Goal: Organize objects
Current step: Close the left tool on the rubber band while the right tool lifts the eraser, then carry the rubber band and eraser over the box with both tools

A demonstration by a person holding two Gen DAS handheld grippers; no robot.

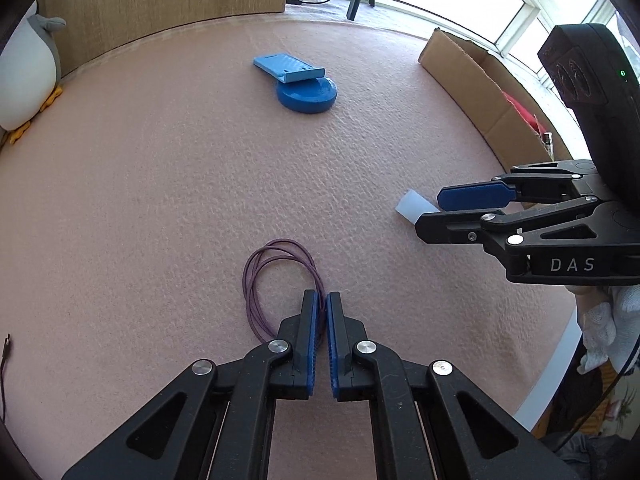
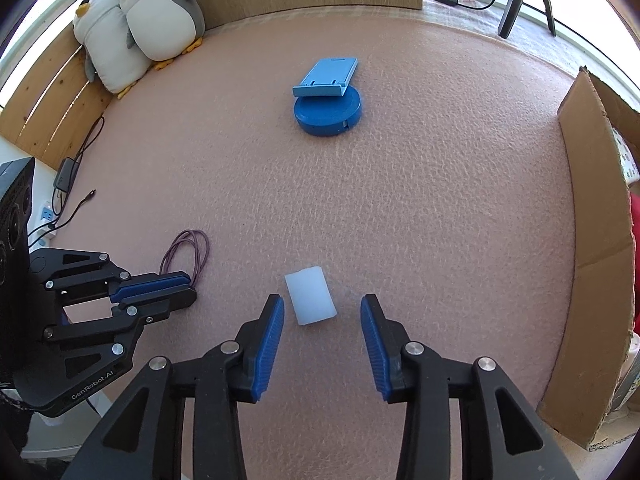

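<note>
Pink felt mat (image 2: 400, 208) bears everything; cardboard box (image 2: 592, 240) waits at its right edge. Right gripper (image 2: 322, 312), jaws apart, straddles the white block (image 2: 311, 299) without touching; centre it before closing. Left gripper (image 1: 323, 312) is pinched on the purple cord (image 1: 276, 276); lift slowly so its loops stay gathered

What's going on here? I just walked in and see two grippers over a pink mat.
A person is tidying with a handheld gripper in each hand. The left gripper is shut on the purple cord. The right gripper is open, its fingers on either side of the white block without touching it. A blue stand rests on a blue disc farther back.
</note>
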